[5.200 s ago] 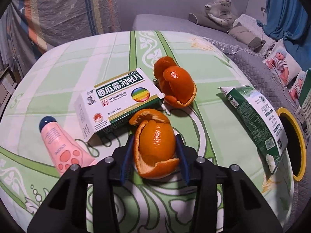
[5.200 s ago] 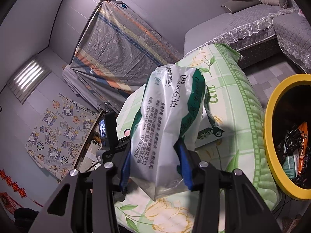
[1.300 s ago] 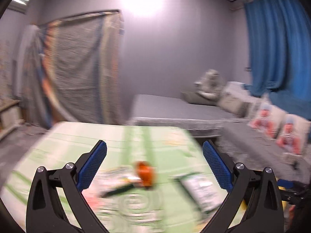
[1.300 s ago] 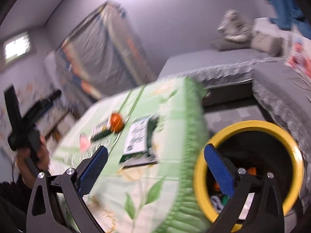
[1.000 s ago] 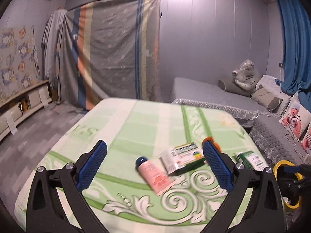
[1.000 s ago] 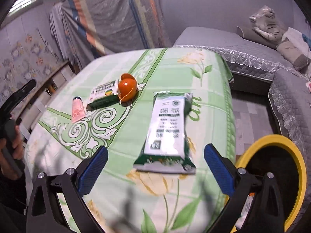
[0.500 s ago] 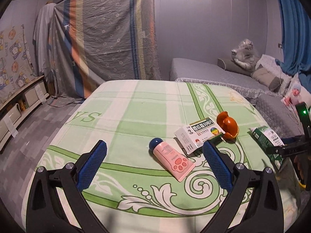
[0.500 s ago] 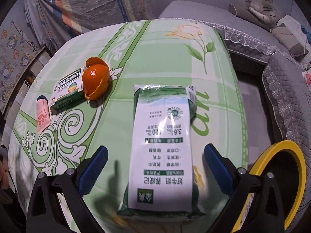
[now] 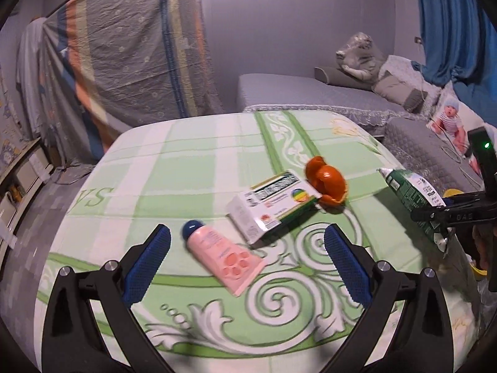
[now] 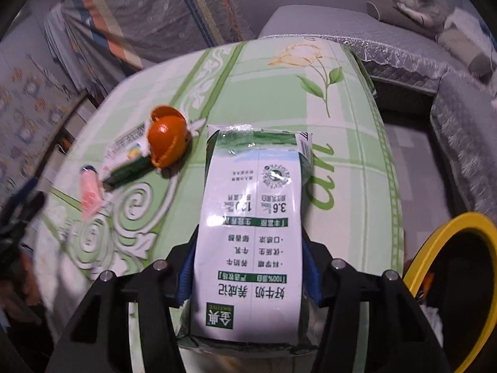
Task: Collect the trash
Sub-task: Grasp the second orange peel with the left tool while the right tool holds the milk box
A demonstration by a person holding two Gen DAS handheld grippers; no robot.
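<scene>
Milk carton: the green-and-white milk carton (image 10: 251, 233) lay flat on the green patterned tablecloth (image 10: 341, 171), near the table's edge beside the bin, its printed face up.
Right gripper: the right gripper (image 10: 248, 275) had its blue pads (image 10: 184, 276) pressed against both long sides of the carton, closed around it at the near end.
Bin: the yellow-rimmed bin (image 10: 435, 236) stood off the table edge, just right of the carton; some rubbish showed inside, too dark to name.
Orange peel: the orange peel (image 10: 167, 141) sat on the cloth to the carton's left, apart from it and touching the medicine box (image 10: 129, 152).
Pink tube: the pink tube (image 9: 222, 256) with a blue cap lay just beside the box, on its far side from the peel.
Left gripper: the left gripper (image 9: 247, 262) was spread wide and held nothing, hovering above the cloth with the tube between its fingers (image 9: 146, 262) in the left wrist view.
Surroundings: a grey sofa (image 9: 310, 90) stood past the table.
</scene>
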